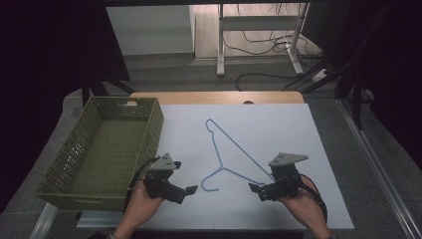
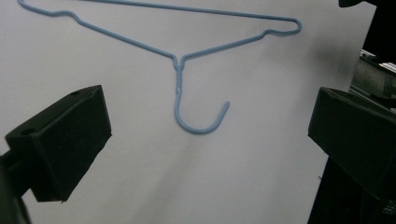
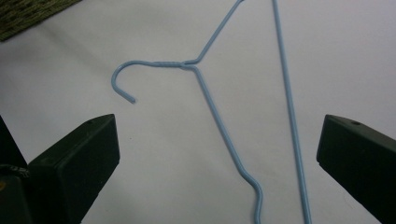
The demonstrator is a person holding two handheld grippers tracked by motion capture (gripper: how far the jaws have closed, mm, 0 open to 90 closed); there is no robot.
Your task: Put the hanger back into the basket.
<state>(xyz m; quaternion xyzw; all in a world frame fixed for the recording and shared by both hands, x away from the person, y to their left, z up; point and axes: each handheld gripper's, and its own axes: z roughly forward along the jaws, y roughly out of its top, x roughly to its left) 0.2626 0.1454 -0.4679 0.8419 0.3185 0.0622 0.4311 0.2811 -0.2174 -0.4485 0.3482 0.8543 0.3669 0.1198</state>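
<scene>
Blue wire coat hanger (image 1: 234,152) lies flat on the white worktop (image 1: 278,129), roughly at its middle, with its hook curled toward the near edge and its long straight bar running from the far middle down toward the near right. In the left gripper view the hanger (image 2: 177,60) has its hook hanging down between the two black jaws; in the right gripper view the hanger (image 3: 205,93) shows its hook at the upper left, with one shoulder and the straight bar running down between the jaws.

The left gripper (image 1: 186,191), held in the person's left hand (image 1: 142,201), hovers near the near edge, just left of the hook, jaws spread wide and holding nothing. The right gripper (image 1: 258,191), in the person's right hand (image 1: 301,199), sits near the near edge beside the hanger's lower right corner, jaws likewise spread apart and empty; whether its tips touch the wire cannot be told from the high view.

A green woven plastic basket (image 1: 74,149) stands at the left edge of the worktop, overhanging it, well apart from the hanger. A strip of wooden tabletop (image 1: 214,97) shows beyond the far edge.
</scene>
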